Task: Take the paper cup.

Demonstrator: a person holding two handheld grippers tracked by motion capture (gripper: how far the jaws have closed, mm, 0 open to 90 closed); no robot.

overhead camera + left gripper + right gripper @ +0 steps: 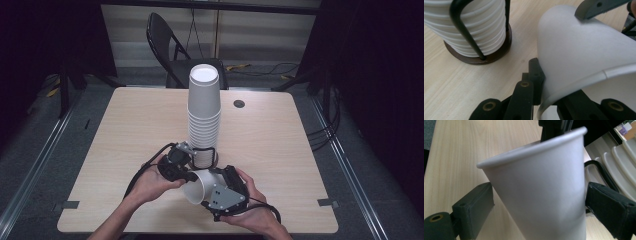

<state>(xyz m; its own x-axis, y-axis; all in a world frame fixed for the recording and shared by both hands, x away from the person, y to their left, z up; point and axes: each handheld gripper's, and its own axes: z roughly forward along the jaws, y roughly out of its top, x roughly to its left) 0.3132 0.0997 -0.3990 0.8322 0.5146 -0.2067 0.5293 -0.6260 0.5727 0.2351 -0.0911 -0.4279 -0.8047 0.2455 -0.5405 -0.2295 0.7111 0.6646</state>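
A single white paper cup (197,186) lies tipped on its side just above the table, mouth toward the left. My left gripper (189,176) is shut on its rim (599,75), one jaw outside the wall and one inside. My right gripper (216,184) is shut on the cup's body (541,195), with a pad against each side of the wall. Just behind stands a tall stack of white cups (204,110) on a dark round base (499,53), with a black wire holder (466,32) around its foot.
The pale wooden table (140,130) has a small round cable hole (239,103) at the back right. A black folding chair (170,45) stands beyond the far edge. The cup stack rises close behind both grippers.
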